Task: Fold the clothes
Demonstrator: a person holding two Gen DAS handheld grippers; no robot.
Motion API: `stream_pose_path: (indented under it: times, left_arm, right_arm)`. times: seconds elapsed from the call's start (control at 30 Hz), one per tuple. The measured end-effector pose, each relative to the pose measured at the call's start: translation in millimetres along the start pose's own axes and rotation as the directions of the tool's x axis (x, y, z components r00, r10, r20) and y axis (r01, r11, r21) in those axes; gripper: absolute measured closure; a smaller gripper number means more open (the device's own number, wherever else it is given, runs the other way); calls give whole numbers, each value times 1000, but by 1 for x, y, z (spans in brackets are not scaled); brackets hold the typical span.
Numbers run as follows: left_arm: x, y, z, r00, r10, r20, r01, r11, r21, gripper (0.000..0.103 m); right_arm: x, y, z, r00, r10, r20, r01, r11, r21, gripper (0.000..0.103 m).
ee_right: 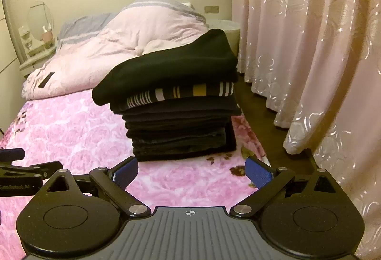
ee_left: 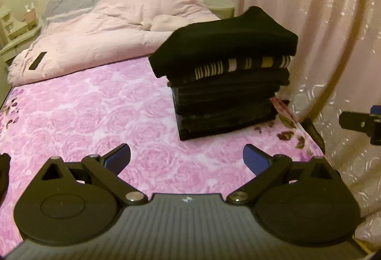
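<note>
- One bed [ee_left: 95, 117], rose-print pink cover, bearing everything below; soft footing, so a tall stack on it can lean if pressed from one side.
- One pink quilt [ee_left: 114, 29], bunched at the far end, well apart from the work; no risk judged.
- One pink curtain [ee_right: 309, 46], hanging just beyond the bed's right edge; a garment sliding that way would likely drop to the floor gap beside it.
- One stack of folded clothes [ee_right: 176, 103], dark items, near the bed's right edge, straight ahead of both grippers. Upper layers overhang the narrower lower ones toward the left; a nudge there could tip the stack.
- One black top garment [ee_left: 226, 43], humped and unevenly seated; likeliest piece to slide off.
- One striped garment [ee_right: 190, 92], directly beneath it, edge showing.
- One left gripper [ee_left: 187, 157], jaws spread wide, holding nothing, low over the cover and short of the stack.
- One right gripper [ee_right: 191, 170], jaws likewise wide, empty, close before the stack's base; advancing carelessly could shove the bottom layers.
</note>
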State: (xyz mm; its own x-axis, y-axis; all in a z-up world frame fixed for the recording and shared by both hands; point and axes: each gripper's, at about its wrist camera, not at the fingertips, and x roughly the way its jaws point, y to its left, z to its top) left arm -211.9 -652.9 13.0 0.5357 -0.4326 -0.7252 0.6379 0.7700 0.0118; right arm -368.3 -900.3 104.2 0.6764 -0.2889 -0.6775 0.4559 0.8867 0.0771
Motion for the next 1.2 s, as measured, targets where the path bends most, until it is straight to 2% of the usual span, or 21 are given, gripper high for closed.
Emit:
stream_pose_path:
  times: [0.3, 0.5, 0.87, 1.2]
  left_arm:
    - [3, -3, 9, 999, 27, -19, -29, 995, -94, 4]
    - [12, -8, 12, 999, 35, -38, -39, 993, -112, 3]
    - [23, -23, 17, 999, 15, -42, -18, 996, -84, 2]
    - [32, -31, 21, 998, 4, -57, -7, 998, -57, 1]
  right_arm:
    - [17, -9, 14, 999, 45, -13, -45, 999, -30, 4]
    - [25, -12, 20, 999, 47, -19, -48, 998, -50, 4]
    - [37, -20, 24, 999, -2, -51, -1, 998, -58, 4]
    - [40, -22, 25, 998, -7, -69, 4, 999, -46, 4]
